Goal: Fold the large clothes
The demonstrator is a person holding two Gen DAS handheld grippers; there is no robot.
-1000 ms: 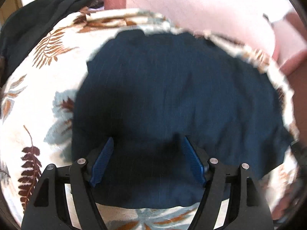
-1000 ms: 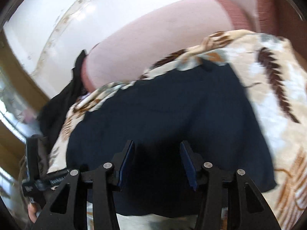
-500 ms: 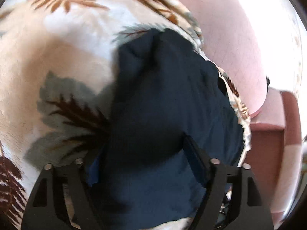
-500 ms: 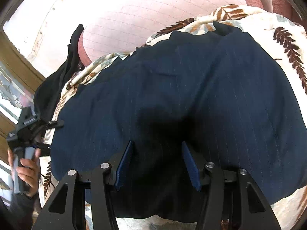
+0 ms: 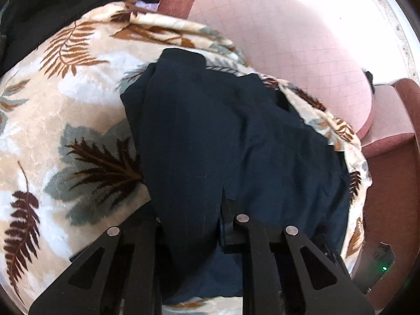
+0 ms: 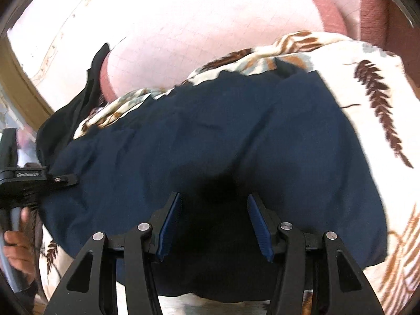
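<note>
A dark navy garment [image 5: 236, 136] lies folded on a cream blanket with a fern-leaf print [image 5: 52, 110]. My left gripper [image 5: 191, 220] is shut on the garment's near left edge; cloth drapes between and over its fingers and hides the pads. In the right wrist view the same navy garment [image 6: 236, 131] spreads wide. My right gripper [image 6: 214, 223] is open just above its near edge, blue pads apart, nothing between them. The left gripper [image 6: 60, 178] also shows at that view's left edge, on the garment's side.
A pink cushion [image 5: 288, 39] and a red-brown sofa arm [image 5: 388, 131] lie behind the blanket. A black cloth [image 5: 52, 5] lies at the far left. The person's hand [image 6: 15, 241] holds the left gripper's handle.
My left gripper has closed on the garment's left edge and lifted a fold of it. My right gripper has stayed open over the near edge, shifting a little.
</note>
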